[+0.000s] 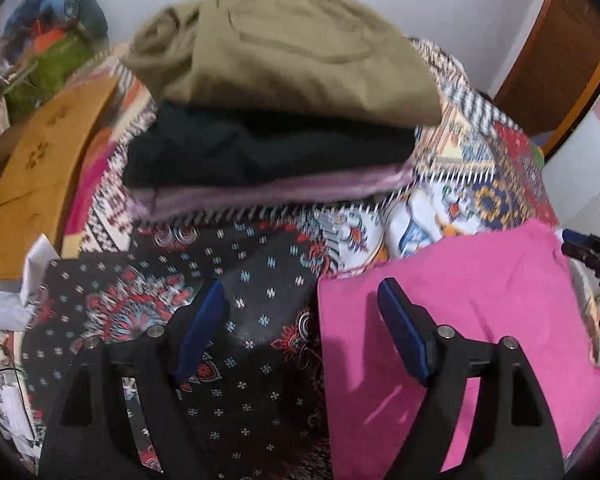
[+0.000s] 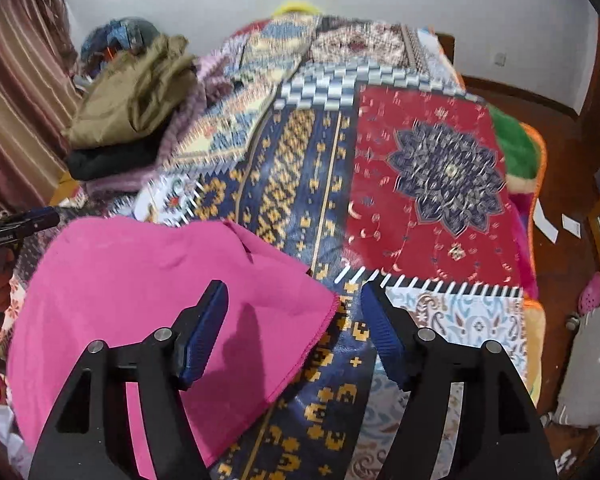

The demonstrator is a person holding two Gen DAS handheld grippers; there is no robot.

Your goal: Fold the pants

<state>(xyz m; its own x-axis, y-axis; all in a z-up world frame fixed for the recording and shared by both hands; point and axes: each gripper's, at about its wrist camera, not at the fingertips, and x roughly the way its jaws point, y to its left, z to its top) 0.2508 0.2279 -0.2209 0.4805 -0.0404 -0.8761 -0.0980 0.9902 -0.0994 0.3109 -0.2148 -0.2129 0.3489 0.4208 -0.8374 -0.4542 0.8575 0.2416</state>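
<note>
while the pink pants (image 2: 148,300) lie flat on the patterned bedspread (image 2: 432,184), their hemmed corner sits between the right claw (image 2: 294,304)'s wide-open, empty fingers, so that arm is nearer. the left claw (image 1: 300,300), also spread and holding nothing, straddles the pants' left edge.

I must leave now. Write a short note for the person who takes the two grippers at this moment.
Left gripper: jaws open, holding nothing, over the black patterned cloth.
Right gripper: jaws open, holding nothing, at the edge of the pink pants.
Pink pants lie flat on the patchwork bedspread; how far folded, I cannot tell.
A stack with an olive garment on top sits behind.
Left: grasp and fold the pink pants.
</note>
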